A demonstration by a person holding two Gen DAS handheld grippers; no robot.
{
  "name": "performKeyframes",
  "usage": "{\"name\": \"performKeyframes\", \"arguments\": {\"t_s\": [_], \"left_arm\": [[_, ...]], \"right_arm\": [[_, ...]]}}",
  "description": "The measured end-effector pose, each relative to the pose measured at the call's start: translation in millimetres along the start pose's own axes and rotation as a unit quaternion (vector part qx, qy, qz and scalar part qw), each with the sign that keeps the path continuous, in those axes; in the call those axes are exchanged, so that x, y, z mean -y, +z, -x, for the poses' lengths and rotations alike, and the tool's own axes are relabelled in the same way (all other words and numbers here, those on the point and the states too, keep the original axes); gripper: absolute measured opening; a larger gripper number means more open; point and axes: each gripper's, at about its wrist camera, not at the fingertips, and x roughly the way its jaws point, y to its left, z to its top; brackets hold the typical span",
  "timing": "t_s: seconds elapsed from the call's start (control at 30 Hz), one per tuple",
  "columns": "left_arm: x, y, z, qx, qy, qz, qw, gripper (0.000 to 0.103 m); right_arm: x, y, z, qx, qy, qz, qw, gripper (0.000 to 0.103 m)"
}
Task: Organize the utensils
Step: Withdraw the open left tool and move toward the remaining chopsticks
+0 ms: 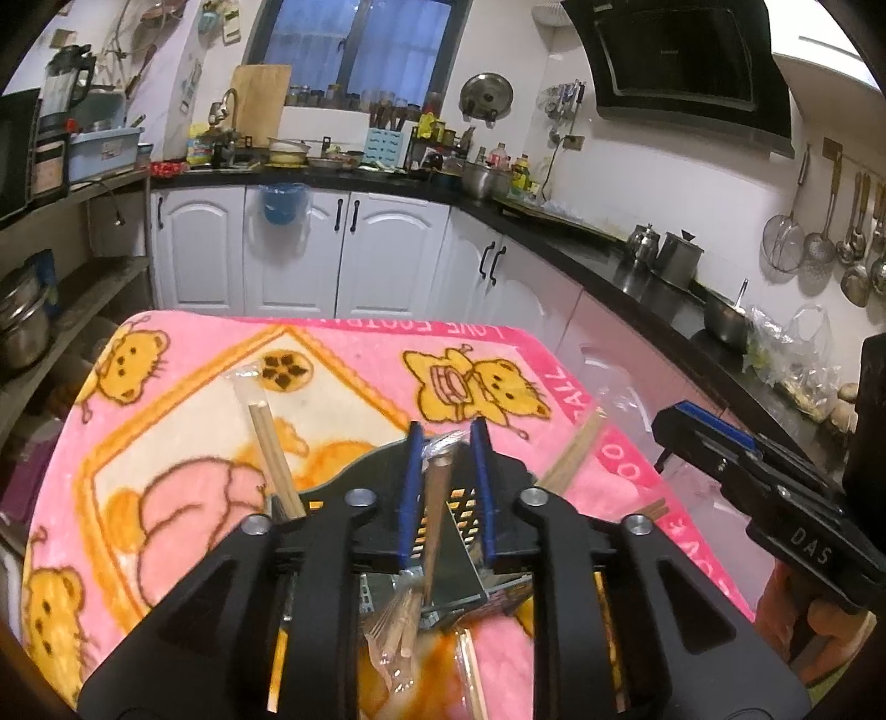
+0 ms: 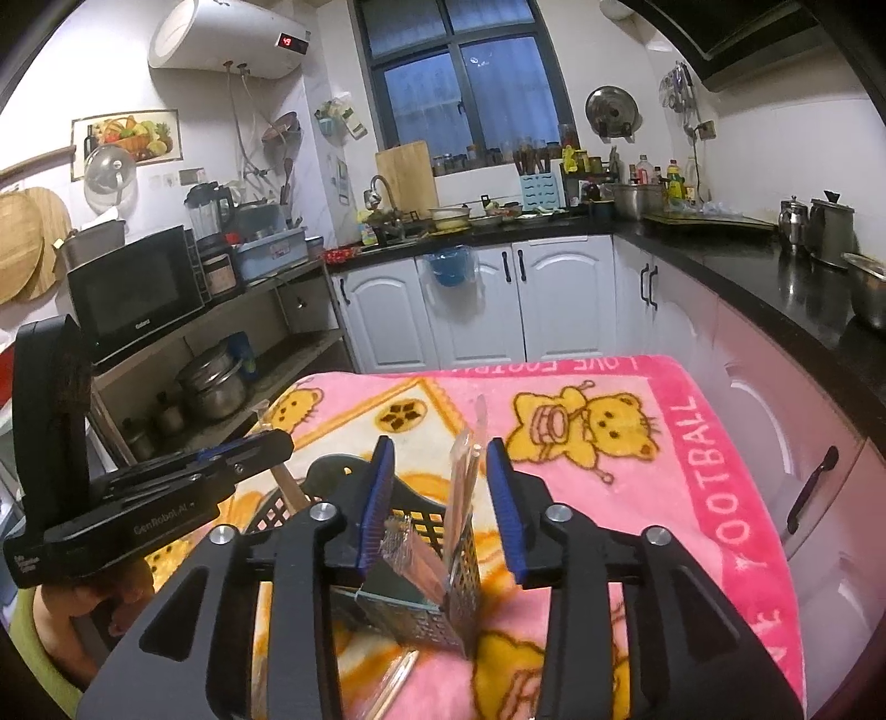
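A pink blanket (image 2: 692, 443) printed with yellow cartoon cats covers the table, and its border carries white block letters that read "LOVE FOOTBALL", seen upside down along the far edge and sideways along the right edge. Behind it stands a kitchen with white cabinets (image 2: 559, 299), a black countertop (image 2: 775, 277) and a black microwave (image 2: 138, 293) whose door bears a small word that looks like "Galanz". A white water heater (image 2: 221, 39) high on the wall shows red digits, roughly "49". On the blanket stands a black perforated utensil holder (image 2: 437, 531) with a grid of square holes and a divider inside. The left gripper (image 1: 446, 487) hangs over the holder with its blue pads standing a little apart on either side of a wrapped wooden utensil (image 1: 437, 509) that leans upright in the holder; the pads do not press on it. Seen from the other camera, that gripper's black body reads "GenRobot.AI". The right gripper (image 2: 440, 493) also hovers over the holder, its blue pads set clearly apart with a clear-wrapped pack of chopsticks (image 2: 462, 487) standing in the holder between them, untouched. From the left camera its side reads "DAS". More wooden chopsticks (image 1: 271, 459) lean in the holder's left compartment, another pair (image 1: 570, 459) slants out to the right, and wrapped wooden pieces (image 1: 398, 626) lie on the blanket close to the left camera.
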Motion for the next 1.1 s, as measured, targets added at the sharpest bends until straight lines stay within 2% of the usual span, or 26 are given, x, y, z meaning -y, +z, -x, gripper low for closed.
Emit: {"name": "performKeyframes", "arguments": {"t_s": [0.1, 0.17, 0.2, 0.3, 0.37, 0.47, 0.7, 0.8, 0.9, 1.1], "left_arm": [[2, 2, 7, 0.008, -0.002, 0.003, 1.0000, 0.023], [4, 3, 10, 0.012, 0.000, 0.002, 0.9999, 0.026], [5, 4, 12, 0.013, 0.000, 0.000, 0.9999, 0.031], [7, 4, 19, 0.018, 0.001, 0.000, 0.9998, 0.038], [8, 5, 23, 0.021, 0.001, 0.002, 0.9998, 0.044], [11, 4, 32, 0.027, -0.001, -0.001, 0.9996, 0.049], [15, 2, 53, 0.039, 0.003, -0.007, 0.9992, 0.074], [16, -2, 63, 0.041, 0.000, -0.003, 0.9991, 0.079], [18, -9, 73, 0.048, -0.002, -0.008, 0.9988, 0.089], [17, -24, 87, 0.048, -0.002, -0.011, 0.9988, 0.092]], "right_arm": [[-1, -1, 7, 0.001, -0.002, 0.006, 1.000, 0.040], [-1, -1, 12, 0.002, -0.002, 0.007, 1.000, 0.046], [-2, -2, 15, 0.003, -0.001, 0.008, 1.000, 0.048], [-4, -2, 23, 0.006, -0.004, 0.013, 1.000, 0.050], [-4, -3, 30, 0.010, -0.004, 0.013, 1.000, 0.058], [-5, -4, 40, 0.013, -0.005, 0.016, 1.000, 0.059], [-9, -11, 59, 0.017, -0.005, 0.026, 1.000, 0.067], [-13, -14, 64, 0.015, -0.004, 0.033, 0.999, 0.069], [-15, -18, 72, 0.016, -0.001, 0.037, 0.999, 0.071], [-20, -28, 80, 0.015, 0.003, 0.043, 0.999, 0.072]]}}
